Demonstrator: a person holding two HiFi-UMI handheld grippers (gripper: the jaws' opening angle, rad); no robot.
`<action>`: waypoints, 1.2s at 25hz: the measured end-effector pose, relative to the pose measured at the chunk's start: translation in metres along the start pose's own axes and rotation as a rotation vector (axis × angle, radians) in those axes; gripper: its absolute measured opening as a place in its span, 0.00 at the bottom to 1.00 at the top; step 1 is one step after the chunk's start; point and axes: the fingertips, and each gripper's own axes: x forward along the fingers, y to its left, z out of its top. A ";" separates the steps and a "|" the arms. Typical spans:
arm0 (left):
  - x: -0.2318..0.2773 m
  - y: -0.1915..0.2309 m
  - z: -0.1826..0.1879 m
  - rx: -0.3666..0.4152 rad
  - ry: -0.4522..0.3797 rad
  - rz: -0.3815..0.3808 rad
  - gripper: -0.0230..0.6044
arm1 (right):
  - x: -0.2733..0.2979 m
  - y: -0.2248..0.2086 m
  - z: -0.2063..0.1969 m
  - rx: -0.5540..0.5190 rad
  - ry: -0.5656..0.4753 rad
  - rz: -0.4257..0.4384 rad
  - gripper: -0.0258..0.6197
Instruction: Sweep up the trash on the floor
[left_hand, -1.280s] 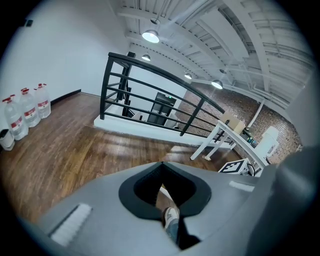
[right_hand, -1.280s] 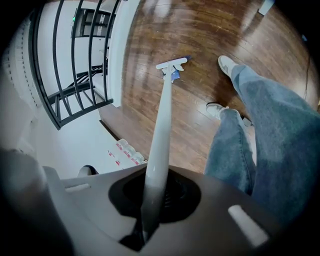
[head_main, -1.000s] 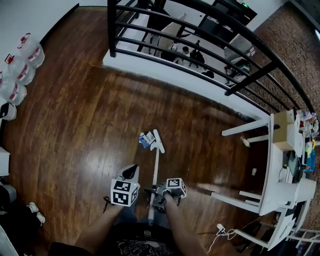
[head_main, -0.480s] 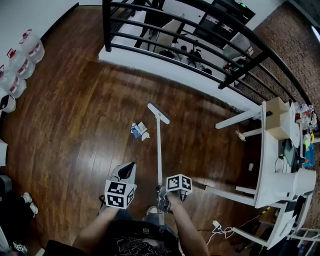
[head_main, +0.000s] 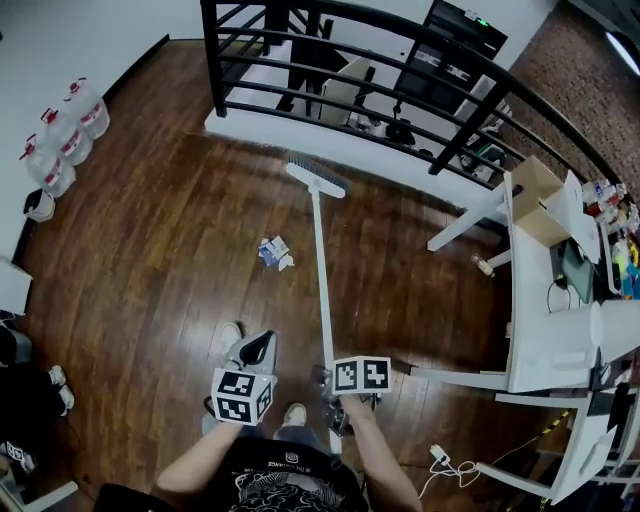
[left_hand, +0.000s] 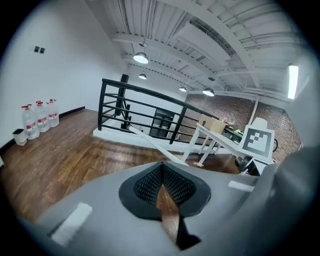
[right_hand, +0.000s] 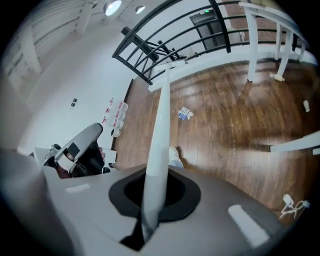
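Trash (head_main: 274, 252), a small crumpled blue-and-white bundle, lies on the wooden floor (head_main: 150, 250) left of the broom (head_main: 322, 280), a little apart from its handle and nearer the person than the brush head. A black railing (head_main: 400, 62) runs just beyond that brush head. The right tool (head_main: 330, 392) is clamped on the near end of the broom's white handle; in the right gripper view the handle runs out from between its pressed jaws. The left tool (head_main: 260, 345) hangs just left of the broom without touching it, its jaws together at the tips with nothing between them. A white table (head_main: 548, 345) stands to the right of the broom.
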 end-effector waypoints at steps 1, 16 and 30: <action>-0.009 -0.013 -0.004 -0.001 -0.008 0.007 0.04 | -0.012 -0.003 -0.009 -0.027 -0.011 -0.008 0.04; -0.112 -0.098 -0.036 0.025 -0.073 0.047 0.04 | -0.087 0.022 -0.099 -0.282 -0.143 -0.048 0.04; -0.163 -0.061 -0.046 0.025 -0.074 0.025 0.04 | -0.078 0.094 -0.118 -0.368 -0.263 -0.123 0.04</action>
